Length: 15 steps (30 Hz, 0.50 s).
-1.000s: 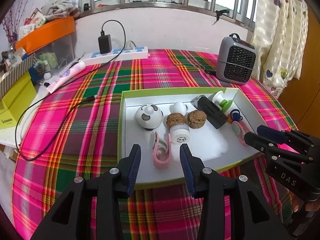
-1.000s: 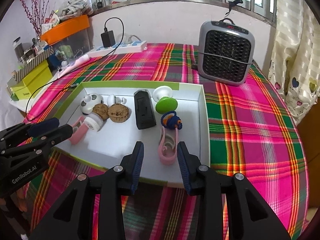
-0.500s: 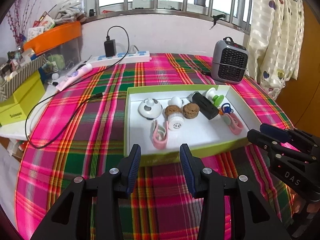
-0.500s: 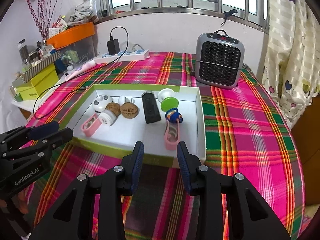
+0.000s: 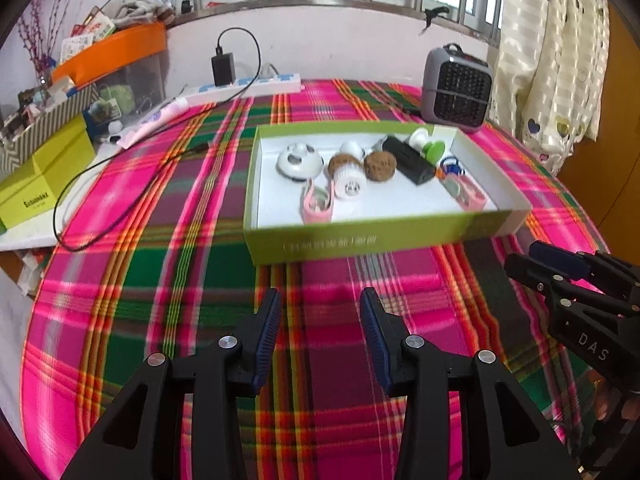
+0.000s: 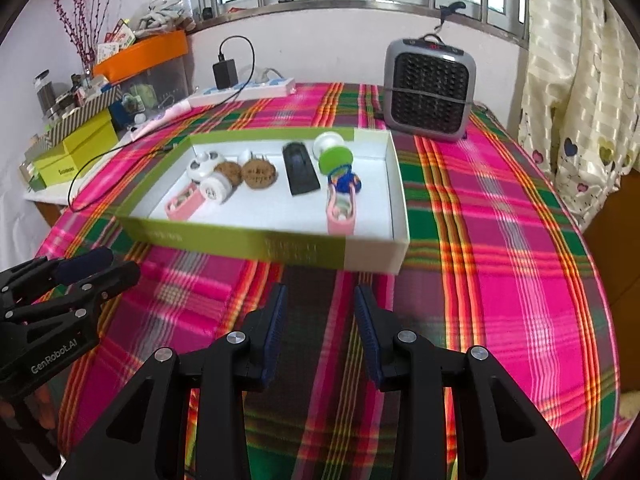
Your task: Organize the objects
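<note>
- in the middle of the plaid tablecloth sits a shallow green-sided box with a white floor, and all the small things lie inside it.
- along the far part of the box: a round white gadget with dark spots, a white plug, two brown round discs side by side, a black block lying flat, and a white-and-green knob.
- nearer the front wall: a pink clip beside a small white cap on the box's left side, and a second pink clip touching a blue-and-orange ball on its right side.
- the left gripper hangs over bare cloth in front of the box, well short of its front wall; its jaws are spread apart with nothing between them.
- the right gripper hangs likewise over the cloth before the box's right end, jaws spread, nothing pinched.
- each gripper shows at the edge of the other's view (fingertips of a hand are just visible under the left one).
- behind the box, a small grey heater stands on the cloth at the far right.
- a white power strip with a black charger plugged in lies along the far edge, its cable looping over the cloth.
- to the far left: a yellow-green carton, a pink-and-white tube, and an orange-lidded bin.
- a heart-print curtain hangs at the right, under a barred window.
</note>
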Each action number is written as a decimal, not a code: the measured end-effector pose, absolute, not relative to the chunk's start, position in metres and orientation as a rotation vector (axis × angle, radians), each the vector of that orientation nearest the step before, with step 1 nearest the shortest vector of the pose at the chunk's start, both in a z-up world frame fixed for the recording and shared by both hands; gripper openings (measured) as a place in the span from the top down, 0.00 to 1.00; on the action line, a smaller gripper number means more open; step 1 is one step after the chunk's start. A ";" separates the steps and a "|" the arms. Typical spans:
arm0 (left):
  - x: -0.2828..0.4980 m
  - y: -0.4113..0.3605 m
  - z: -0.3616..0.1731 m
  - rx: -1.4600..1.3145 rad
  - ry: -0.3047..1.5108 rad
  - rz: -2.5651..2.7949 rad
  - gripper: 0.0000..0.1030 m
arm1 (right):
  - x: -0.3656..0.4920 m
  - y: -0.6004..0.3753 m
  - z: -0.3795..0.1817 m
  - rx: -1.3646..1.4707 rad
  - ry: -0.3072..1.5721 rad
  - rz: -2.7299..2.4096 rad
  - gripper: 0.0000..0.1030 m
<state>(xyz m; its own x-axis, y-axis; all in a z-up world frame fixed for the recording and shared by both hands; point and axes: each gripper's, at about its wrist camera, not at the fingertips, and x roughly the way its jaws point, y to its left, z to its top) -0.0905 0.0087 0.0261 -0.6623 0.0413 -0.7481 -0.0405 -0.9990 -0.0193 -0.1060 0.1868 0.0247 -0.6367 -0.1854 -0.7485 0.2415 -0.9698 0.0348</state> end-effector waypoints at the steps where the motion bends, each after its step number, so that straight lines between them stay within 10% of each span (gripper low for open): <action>1: -0.090 0.009 0.025 -1.274 0.004 2.824 0.62 | -0.105 0.188 0.023 1.208 0.103 -2.647 0.65; 13: -0.088 0.014 0.012 -1.322 0.015 2.828 0.62 | -0.105 0.197 0.012 1.268 0.103 -2.657 0.63; 15: -0.089 0.014 0.012 -1.321 0.008 2.833 0.61 | -0.106 0.197 0.011 1.273 0.102 -2.649 0.45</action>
